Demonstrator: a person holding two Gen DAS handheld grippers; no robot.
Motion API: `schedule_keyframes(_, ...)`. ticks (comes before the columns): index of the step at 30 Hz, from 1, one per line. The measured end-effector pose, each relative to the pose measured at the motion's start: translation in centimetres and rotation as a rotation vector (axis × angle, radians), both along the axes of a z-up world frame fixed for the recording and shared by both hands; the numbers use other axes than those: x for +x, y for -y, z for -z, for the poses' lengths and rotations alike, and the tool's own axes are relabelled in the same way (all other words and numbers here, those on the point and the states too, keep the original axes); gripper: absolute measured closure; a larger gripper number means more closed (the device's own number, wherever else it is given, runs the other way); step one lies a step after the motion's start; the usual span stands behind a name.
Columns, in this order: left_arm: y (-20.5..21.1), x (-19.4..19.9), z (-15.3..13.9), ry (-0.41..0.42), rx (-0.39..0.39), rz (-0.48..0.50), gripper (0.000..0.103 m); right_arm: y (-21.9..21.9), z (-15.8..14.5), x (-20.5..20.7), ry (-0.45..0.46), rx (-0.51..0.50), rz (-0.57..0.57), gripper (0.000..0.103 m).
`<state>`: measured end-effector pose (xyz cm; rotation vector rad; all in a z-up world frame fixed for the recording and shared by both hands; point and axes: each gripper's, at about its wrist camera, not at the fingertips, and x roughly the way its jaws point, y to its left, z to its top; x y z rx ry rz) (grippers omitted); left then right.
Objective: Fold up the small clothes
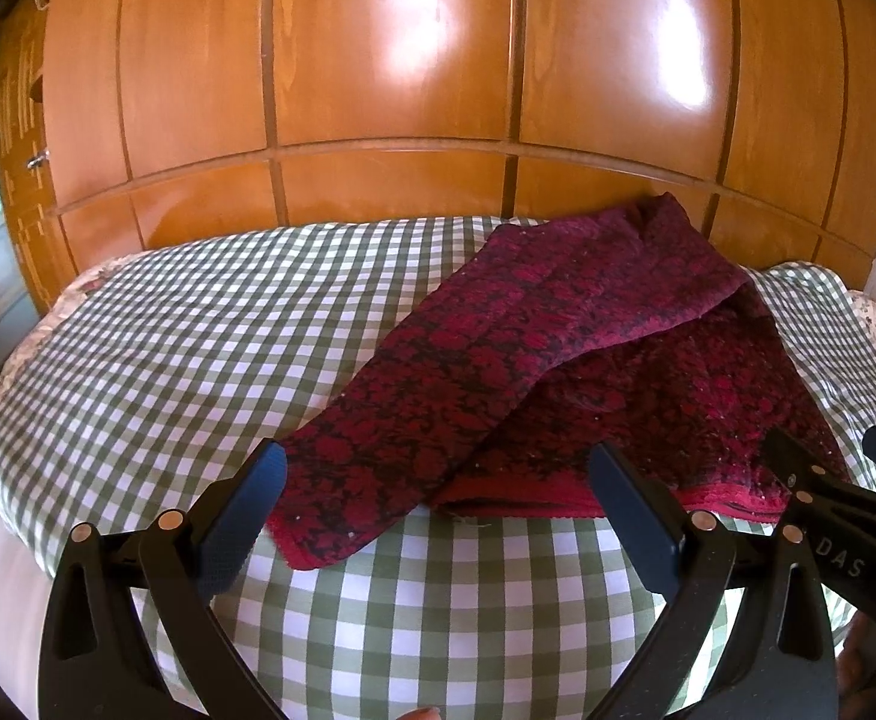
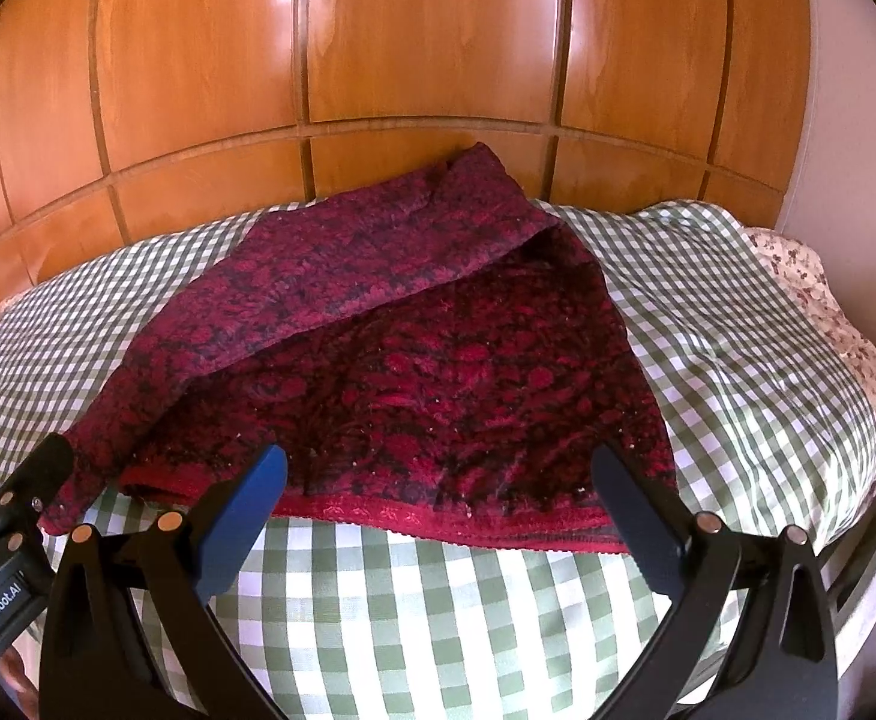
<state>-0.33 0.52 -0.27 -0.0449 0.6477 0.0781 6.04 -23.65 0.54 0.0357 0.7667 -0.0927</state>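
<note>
Left tool (image 1: 435,474) spread wide, nothing between its two blue-padded fingers (image 1: 252,510), hovering over the near edge of the bed. Right tool (image 2: 438,474) likewise wide open and empty, just beside the left one, its black frame showing at the right edge of the left wrist view. Beneath both, green-and-white checked bed cover (image 2: 438,612), smooth and bare up close. Just past the fingertips, dark red patterned garment (image 2: 414,372) lying on the cover, with a plain red hem band (image 2: 438,519) running along its near edge and sitting between the right tool's fingers in that view. One sleeve (image 1: 438,372) folded diagonally across the body of the garment, from the far right corner down to the near left, cuff end resting on the cover close to the left tool's left finger. Further off, floral-print bedding (image 2: 810,282) peeking out at the far right edge of the checked cover. Behind the bed, glossy wooden wardrobe (image 1: 390,72) with panelled doors filling the background, bright light reflections on the panels.
</note>
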Motion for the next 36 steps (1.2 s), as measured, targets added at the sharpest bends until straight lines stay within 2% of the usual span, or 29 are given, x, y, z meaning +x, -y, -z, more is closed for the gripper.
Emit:
schedule_keyframes(24, 0.0, 0.1, 0.7, -0.02, 0.007, 0.003, 0.004, 0.6, 1.5, 0.6, -0.047, 0.017, 0.006, 0.002)
schedule_keyframes(36, -0.2, 1.1, 1.8, -0.057, 0.018, 0.001, 0.004, 1.6, 3.6, 1.5, -0.108, 0.038, 0.03, 0.002)
